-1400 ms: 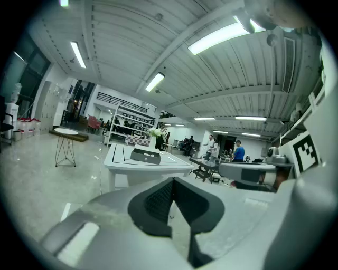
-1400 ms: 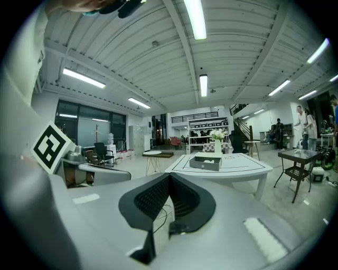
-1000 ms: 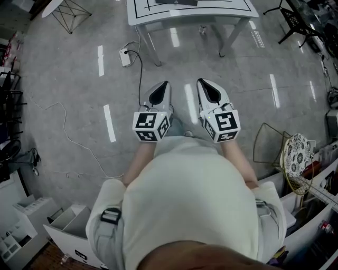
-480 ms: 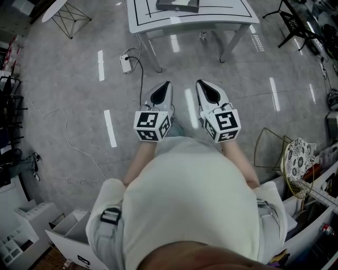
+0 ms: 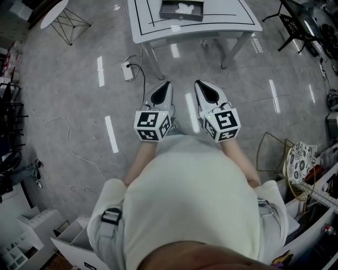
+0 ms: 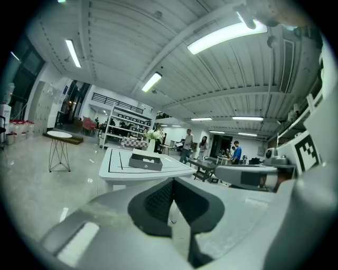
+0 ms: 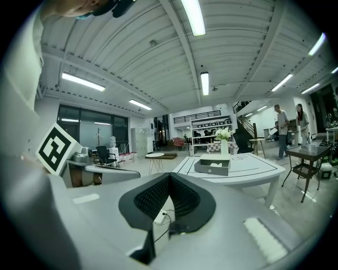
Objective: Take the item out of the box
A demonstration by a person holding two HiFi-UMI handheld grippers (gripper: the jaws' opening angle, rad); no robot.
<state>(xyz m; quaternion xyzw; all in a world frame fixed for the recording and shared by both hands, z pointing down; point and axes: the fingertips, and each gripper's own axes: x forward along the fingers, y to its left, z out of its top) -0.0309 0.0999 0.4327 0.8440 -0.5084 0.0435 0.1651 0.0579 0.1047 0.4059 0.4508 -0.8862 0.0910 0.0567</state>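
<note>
A grey open box [image 5: 182, 9] with a white item [image 5: 185, 7] inside stands on the white table [image 5: 232, 16] at the top of the head view, well ahead of both grippers. The box [image 6: 146, 161] also shows on the table in the left gripper view, and the box [image 7: 212, 166] appears in the right gripper view in front of a vase of flowers [image 7: 223, 141]. My left gripper [image 5: 166, 84] and right gripper [image 5: 198, 83] are held side by side over the floor, pointing at the table. Both are shut with nothing in them.
A power strip [image 5: 127, 70] with its cable lies on the floor by the table's left leg. A round side table [image 5: 53, 10] stands far left and a wire chair [image 5: 272, 147] at the right. White shelving [image 5: 31, 232] sits behind me. People [image 6: 187, 145] stand far off.
The table has come further into the head view and the box on it now shows in full, so I have moved toward it. Both grippers keep the same pose, shut.
</note>
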